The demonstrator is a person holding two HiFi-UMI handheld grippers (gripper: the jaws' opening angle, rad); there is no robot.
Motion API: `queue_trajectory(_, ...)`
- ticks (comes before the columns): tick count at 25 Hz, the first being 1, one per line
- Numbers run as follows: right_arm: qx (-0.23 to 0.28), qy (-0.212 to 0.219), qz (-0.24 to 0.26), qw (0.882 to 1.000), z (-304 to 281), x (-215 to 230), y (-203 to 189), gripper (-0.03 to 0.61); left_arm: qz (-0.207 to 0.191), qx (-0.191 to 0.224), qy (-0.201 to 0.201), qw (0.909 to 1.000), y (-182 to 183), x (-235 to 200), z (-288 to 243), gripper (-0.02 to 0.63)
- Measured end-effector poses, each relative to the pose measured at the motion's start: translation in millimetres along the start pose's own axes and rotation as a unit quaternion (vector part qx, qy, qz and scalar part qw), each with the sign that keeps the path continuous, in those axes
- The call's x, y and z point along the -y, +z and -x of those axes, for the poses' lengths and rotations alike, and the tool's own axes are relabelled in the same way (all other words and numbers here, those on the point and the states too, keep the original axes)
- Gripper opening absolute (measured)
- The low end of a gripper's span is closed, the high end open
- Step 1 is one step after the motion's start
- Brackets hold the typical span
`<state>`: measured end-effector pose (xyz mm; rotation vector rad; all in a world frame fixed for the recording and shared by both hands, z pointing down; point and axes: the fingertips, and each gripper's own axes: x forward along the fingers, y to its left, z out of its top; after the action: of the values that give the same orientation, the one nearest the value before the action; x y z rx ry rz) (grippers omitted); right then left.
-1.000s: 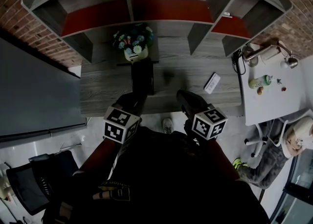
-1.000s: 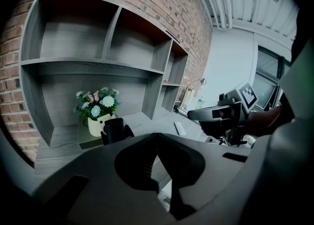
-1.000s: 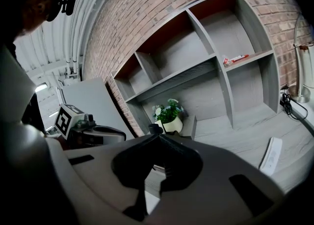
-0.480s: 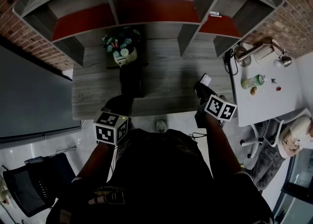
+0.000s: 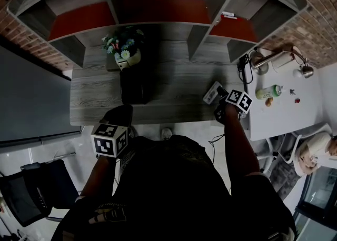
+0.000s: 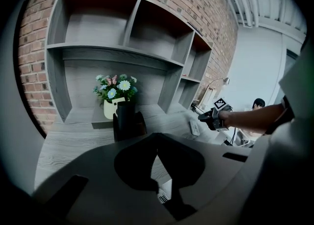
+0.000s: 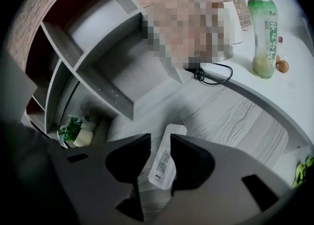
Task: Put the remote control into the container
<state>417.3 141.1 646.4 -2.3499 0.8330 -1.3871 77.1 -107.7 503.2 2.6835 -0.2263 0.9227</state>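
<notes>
Swung out to the right since the earlier frame, the right gripper point(image 5: 221, 102) is now brought down over the remote control point(image 7: 164, 165), which was lying well clear of it a second ago. The left gripper point(image 5: 120, 114) has barely been shifted. On the right, the jaws have just been opened to a partial gap, and the remote is seen lying lengthwise between them, flat on the desk point(image 5: 174, 84) near its right end. Nothing is gripped yet, it seems; whether one pad already brushes the remote's edge cannot quite be settled. On the left, the jaws are held together with nothing between them.

The remote is judged light and stiff: a slim white plastic bar with rounded ends, smooth and probably a little slippery, with a block of small print on its upper face. A hold across the narrow width near the middle is favoured, so that it is not left to pivot. Little height is offered above the grey wood-grain top, so the pads must be set low.

The container point(image 5: 134, 84), dark, tall and open-topped, is stood just beside a pale flower pot point(image 5: 125, 56), well apart from the remote. A green-labelled bottle point(image 7: 262, 37) is set on the neighbouring white table.
</notes>
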Motion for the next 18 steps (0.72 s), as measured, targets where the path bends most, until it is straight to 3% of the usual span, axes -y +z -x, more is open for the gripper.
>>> queue_trajectory(5, -0.027, -0.037, -0.011, 0.999, -31.4, 21.6, 7.8, 0.192, 0.010, -0.004, 0.009, 0.9999, -0.9, 4.1, -7.8, 0.006)
queue_trajectory(13, -0.098, -0.096, -0.023, 0.990, -67.6, 34.1, 6.5, 0.241, 0.017, 0.013, 0.034, 0.9992, 7.6, 4.6, -8.4, 0.006)
queue_trajectory(18, -0.123, -0.150, 0.039, 0.980, -71.4, 39.8, 2.0, 0.239, 0.026, 0.020, 0.055, 0.9979, 9.0, -6.4, -0.5, 0.006)
